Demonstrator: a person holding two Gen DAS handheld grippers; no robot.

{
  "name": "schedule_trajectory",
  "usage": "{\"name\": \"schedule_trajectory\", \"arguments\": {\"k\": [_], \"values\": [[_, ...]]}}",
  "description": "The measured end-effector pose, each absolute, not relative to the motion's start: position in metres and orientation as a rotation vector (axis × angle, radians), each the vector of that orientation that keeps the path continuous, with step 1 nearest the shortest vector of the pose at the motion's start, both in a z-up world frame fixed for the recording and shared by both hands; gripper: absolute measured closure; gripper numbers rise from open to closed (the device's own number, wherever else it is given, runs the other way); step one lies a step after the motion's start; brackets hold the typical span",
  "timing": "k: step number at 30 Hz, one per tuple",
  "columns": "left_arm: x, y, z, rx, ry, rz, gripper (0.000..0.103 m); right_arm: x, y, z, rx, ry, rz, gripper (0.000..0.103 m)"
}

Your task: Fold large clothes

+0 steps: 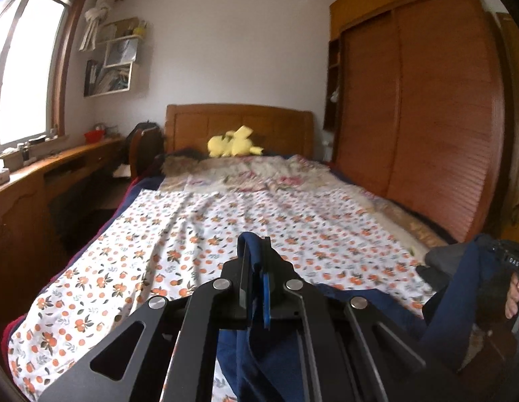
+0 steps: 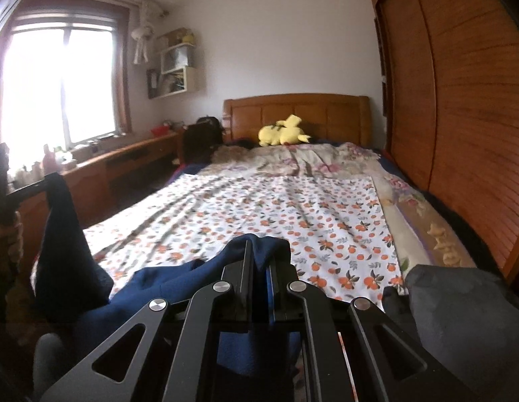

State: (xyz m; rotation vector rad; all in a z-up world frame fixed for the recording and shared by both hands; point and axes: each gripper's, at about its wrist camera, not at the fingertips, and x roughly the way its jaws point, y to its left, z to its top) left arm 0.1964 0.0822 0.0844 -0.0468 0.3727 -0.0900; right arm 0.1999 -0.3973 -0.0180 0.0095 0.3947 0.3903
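Both grippers are clamped on the same navy garment (image 2: 179,274), and it hangs stretched between them above the near end of the bed (image 1: 179,234). Left gripper (image 1: 256,258) has its jaws pinched tight on a fold of blue cloth that pokes up between the tips, the rest trailing down below the tool. Right gripper (image 2: 266,258) bites another bunched edge the same way, fabric spilling off to its left. Under it all lies a white sheet printed with oranges (image 2: 259,207), a floral quilt (image 2: 299,159) rumpled beyond it. Far back, a yellow plush toy (image 1: 232,142) sits against the wooden headboard (image 1: 239,124), with a slatted wardrobe (image 1: 427,117) along the right.
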Motion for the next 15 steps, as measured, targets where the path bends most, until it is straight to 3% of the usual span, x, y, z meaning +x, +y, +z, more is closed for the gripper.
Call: {"name": "schedule_trajectory", "arguments": {"k": [9, 13, 14, 15], "values": [[0.271, 0.09, 0.014, -0.025, 0.504, -0.091, 0.098, 0.277, -0.364, -0.086, -0.069, 0.533, 0.36, 0.095], [0.285, 0.098, -0.013, -0.032, 0.541, -0.092, 0.094, 0.287, -0.365, -0.105, -0.045, 0.578, 0.351, 0.068], [0.286, 0.099, -0.018, -0.033, 0.548, -0.091, 0.079, 0.288, -0.365, -0.111, -0.054, 0.588, 0.34, 0.065], [0.287, 0.103, -0.027, -0.04, 0.555, -0.097, 0.058, 0.287, -0.365, -0.116, -0.068, 0.599, 0.326, 0.064]]}}
